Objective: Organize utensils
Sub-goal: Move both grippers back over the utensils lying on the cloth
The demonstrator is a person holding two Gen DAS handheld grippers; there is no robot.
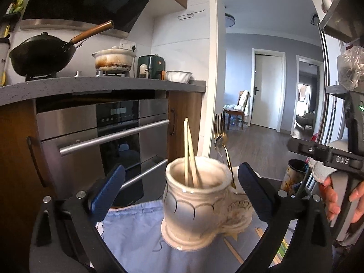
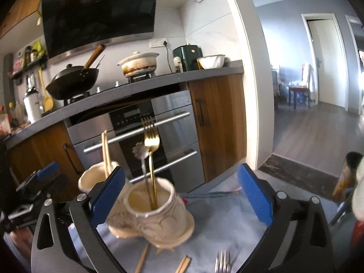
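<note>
A: Both grippers — left, right — standing wide, holding nothing.
B: Ceramic holder sitting between them on blue cloth, near its far edge. Gripper marking reading "D45".

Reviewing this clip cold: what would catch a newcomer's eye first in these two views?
First, the cream ceramic holder with two cups, standing on a blue cloth between the wide-open blue pads of the left tool. Chopsticks stand in one cup; a gold fork rises from the other, framed by the open right tool. Behind, a black wok sits on the stove above a steel oven.
</note>
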